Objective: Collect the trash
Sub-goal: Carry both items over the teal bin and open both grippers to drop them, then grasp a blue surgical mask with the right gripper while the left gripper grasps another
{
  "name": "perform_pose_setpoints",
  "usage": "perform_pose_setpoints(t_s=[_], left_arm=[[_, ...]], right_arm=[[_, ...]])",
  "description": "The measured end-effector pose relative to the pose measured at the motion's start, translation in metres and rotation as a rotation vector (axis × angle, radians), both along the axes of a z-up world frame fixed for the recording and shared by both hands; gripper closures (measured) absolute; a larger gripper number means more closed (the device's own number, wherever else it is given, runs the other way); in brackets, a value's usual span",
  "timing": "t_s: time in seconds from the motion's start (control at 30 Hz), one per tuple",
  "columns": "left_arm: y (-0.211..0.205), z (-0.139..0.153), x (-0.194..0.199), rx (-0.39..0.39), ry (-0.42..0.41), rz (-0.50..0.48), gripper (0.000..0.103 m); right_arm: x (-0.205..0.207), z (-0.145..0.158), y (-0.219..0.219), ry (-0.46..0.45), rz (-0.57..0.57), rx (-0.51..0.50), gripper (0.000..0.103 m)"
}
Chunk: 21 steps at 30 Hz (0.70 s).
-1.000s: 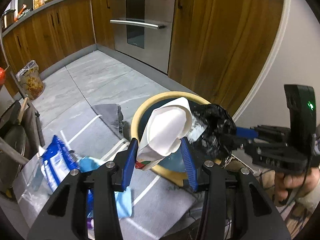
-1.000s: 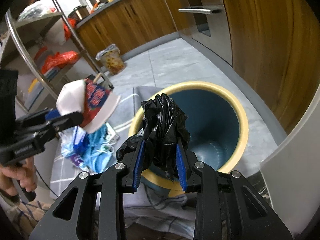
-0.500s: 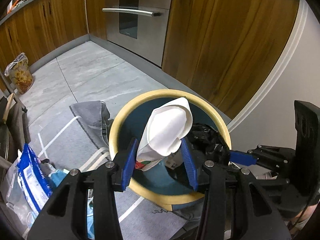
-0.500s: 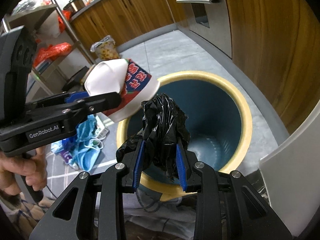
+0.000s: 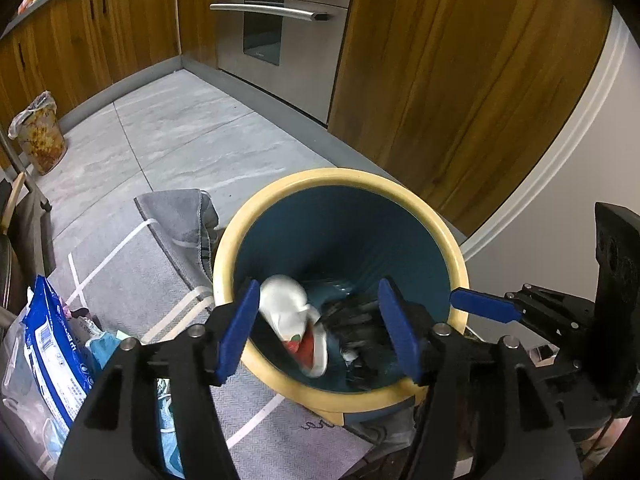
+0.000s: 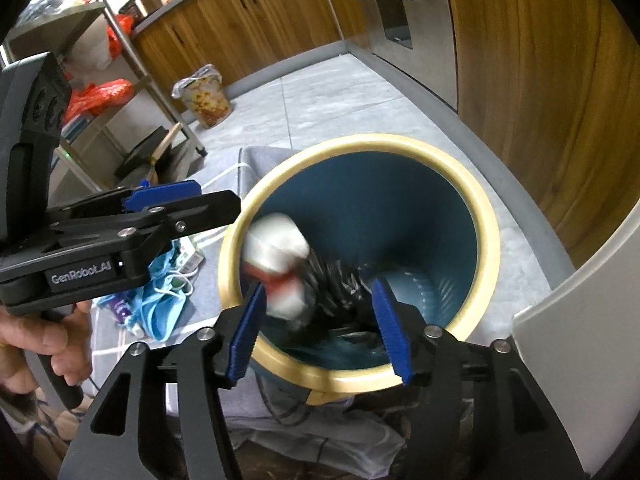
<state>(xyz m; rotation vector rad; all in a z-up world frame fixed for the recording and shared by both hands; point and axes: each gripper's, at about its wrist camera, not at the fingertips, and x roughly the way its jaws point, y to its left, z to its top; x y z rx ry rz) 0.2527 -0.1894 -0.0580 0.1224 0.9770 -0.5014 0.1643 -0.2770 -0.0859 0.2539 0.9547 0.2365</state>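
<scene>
- Two grippers are letting go at once: my left gripper (image 5: 320,328) and right gripper (image 6: 320,324) both have their jaws opening over the bin, and nothing is pinched between either pair now.
- A second ago the left pads were clamped on the white paper cup and the right pads on the black plastic bag; both pieces have since dropped out of my grip.
- The white paper cup (image 5: 294,322) is blurred in both views, so I judge it is mid-fall, inside the near-left part of the bin.
- Its long axis is tilted, with the red-printed end (image 5: 306,350) toward me and lower, and the white end up and away; I cannot tell which end is the mouth.
- The black plastic bag (image 6: 336,288) is just beside the cup, also inside and blurred.
- The blue bin (image 5: 340,188), with its cream rim, stands on a grey mat (image 5: 120,264).
- That settles two items, by my reading.
- Further left on the mat, a blue-and-white packet (image 5: 52,344) and blue face masks (image 6: 160,300) lie uncollected.
- Beyond are the tiled floor (image 5: 180,136) and wooden cabinets (image 5: 440,80).
</scene>
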Motion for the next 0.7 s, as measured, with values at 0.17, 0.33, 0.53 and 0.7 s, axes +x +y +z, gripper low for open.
perform_pose_setpoints(t_s=[0.17, 0.33, 0.53, 0.7], left_arm=[[0.008, 0.01, -0.001, -0.018, -0.012, 0.016, 0.039], [0.027, 0.027, -0.008, -0.036, -0.045, 0.038, 0.027], [0.063, 0.045, -0.015, -0.045, -0.076, 0.1, 0.017], [0.096, 0.051, -0.021, -0.037, -0.082, 0.158, 0.016]], right_arm=[[-0.003, 0.001, -0.004, -0.003, -0.008, 0.005, 0.037], [-0.005, 0.008, -0.004, -0.022, -0.016, 0.014, 0.034], [-0.006, 0.017, 0.002, -0.049, -0.01, 0.024, 0.03], [-0.007, 0.022, 0.013, -0.056, 0.006, 0.023, 0.03]])
